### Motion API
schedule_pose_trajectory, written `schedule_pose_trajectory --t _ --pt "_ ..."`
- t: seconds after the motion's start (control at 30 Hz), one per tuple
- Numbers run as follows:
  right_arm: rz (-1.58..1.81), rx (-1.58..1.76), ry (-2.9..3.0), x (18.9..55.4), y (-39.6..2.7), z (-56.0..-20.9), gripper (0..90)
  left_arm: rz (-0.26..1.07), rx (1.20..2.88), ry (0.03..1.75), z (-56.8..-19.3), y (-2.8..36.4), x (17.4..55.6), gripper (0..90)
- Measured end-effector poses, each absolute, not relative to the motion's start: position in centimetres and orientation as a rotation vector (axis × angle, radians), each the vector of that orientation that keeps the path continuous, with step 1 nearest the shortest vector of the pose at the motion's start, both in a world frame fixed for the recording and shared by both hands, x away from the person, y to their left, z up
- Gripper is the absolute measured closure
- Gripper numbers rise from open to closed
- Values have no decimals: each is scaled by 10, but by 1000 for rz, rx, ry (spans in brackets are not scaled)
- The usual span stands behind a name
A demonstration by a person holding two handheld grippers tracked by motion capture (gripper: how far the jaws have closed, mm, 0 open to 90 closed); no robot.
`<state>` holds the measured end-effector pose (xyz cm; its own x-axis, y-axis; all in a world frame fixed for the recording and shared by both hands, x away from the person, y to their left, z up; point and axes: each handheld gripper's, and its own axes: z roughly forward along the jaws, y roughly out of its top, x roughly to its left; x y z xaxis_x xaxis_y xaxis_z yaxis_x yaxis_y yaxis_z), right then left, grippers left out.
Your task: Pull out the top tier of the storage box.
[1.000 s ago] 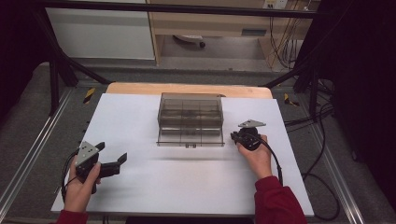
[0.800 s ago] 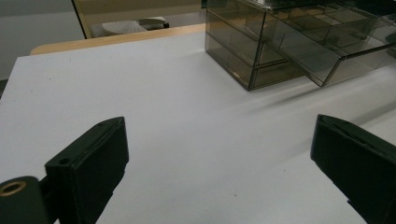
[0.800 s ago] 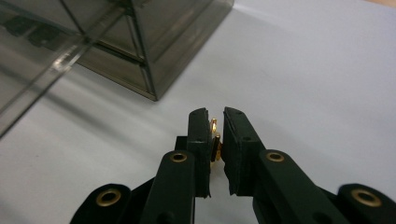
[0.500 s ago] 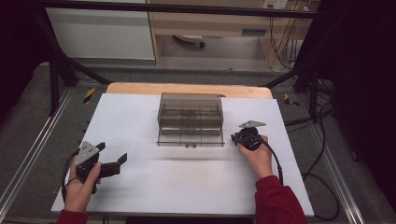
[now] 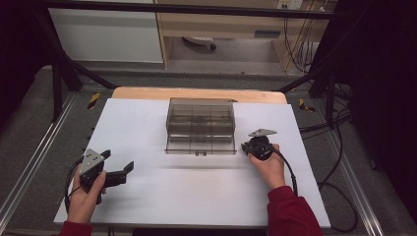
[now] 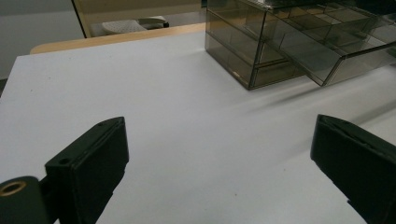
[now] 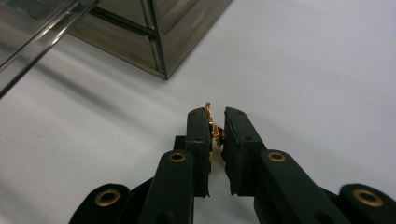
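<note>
A smoky clear plastic drawer box [image 5: 199, 125] stands mid-table on the white sheet, with a drawer [image 6: 322, 58] pulled out toward the person. My right gripper [image 5: 244, 147] hovers just right of the box's front corner [image 7: 163, 70], shut on a small gold-coloured metal piece [image 7: 211, 126] pinched between its jaws. My left gripper [image 5: 129, 168] is held at the front left of the table, open, nothing between its fingers [image 6: 88, 163]. It points toward the box [image 6: 275, 44].
The white sheet [image 5: 147, 123] covers a wooden table whose bare edge [image 5: 147, 93] shows at the back. Cables [image 5: 339, 196] trail off the right side. Metal frame rails [image 5: 29, 157] run along both sides.
</note>
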<state>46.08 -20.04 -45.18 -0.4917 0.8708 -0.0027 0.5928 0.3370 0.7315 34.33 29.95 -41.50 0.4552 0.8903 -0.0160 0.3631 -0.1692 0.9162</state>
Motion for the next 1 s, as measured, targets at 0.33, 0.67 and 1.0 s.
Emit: schedule_pose_trajectory --t 0.33,0.67,1.0 --pt "1010 1277 2204 451 -204 -447 811 694 1728 1085 -414 302 343 45" --pt "1102 1241 2155 435 -208 -430 811 692 1729 1088 -414 302 343 44" --pt "1162 1204 2125 427 -210 -419 810 690 1727 1085 -414 301 343 44"
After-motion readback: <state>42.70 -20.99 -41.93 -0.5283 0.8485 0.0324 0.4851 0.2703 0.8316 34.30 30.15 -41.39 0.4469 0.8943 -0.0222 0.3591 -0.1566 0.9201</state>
